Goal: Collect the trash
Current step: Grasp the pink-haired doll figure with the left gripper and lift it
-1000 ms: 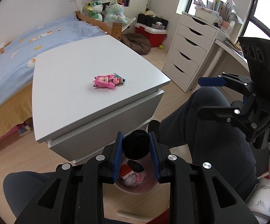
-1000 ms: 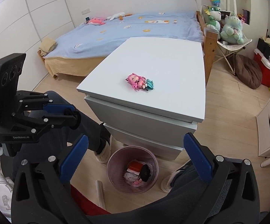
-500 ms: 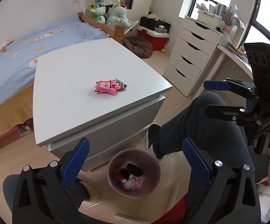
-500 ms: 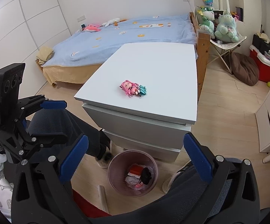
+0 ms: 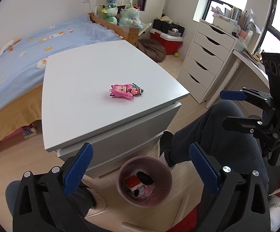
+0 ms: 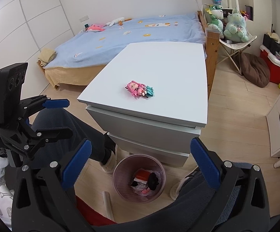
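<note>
Both my grippers, left gripper (image 5: 140, 166) and right gripper (image 6: 140, 164), gape wide, empty, above the bin (image 5: 120, 183). Doll (image 5: 126, 91) mid-tabletop: rounded, may slip when pinched.

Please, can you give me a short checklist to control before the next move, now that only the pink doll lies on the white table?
1. Left claw open with nothing between its fingers: ok.
2. Right claw open with nothing between its fingers: ok.
3. Pink doll lies alone on the white table, nothing beside it to block a grasp: ok.
4. Trash bin stands upright on the floor in front of the table: ok.
5. Bin has room left; trash lies only at its bottom: ok.
6. Whether the doll counts as trash: cannot tell.
</note>
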Demonstrator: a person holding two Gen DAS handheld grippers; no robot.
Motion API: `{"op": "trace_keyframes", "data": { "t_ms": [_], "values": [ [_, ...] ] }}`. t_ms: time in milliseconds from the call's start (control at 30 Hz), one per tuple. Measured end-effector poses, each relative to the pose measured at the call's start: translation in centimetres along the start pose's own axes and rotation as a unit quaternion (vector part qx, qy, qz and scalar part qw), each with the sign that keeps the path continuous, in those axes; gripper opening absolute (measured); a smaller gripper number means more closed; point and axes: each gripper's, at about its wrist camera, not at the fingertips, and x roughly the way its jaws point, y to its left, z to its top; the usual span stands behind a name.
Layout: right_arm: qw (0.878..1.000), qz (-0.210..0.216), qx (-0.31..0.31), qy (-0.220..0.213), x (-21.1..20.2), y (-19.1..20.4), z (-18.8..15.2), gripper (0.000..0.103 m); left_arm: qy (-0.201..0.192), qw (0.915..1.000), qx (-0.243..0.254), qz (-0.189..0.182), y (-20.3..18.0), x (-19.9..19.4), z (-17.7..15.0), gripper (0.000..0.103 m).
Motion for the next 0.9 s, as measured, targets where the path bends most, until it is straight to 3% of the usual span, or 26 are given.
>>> {"op": "trace_keyframes", "data": {
  "t_ms": [300,900],
  "values": [
    [1.000,-0.006,0.003,-0.007,-0.2,-0.7,1.3,0.100,0.002,0.9999,0.005,0.015,1.3,1.8,3.0,0.096],
    [1.000,-0.013,0.011,-0.004,-0.3,-2.3,2.1,0.100,0.065,0.9972,0.023,0.028,1.8,9.2,8.3,0.096]
  ]
}}
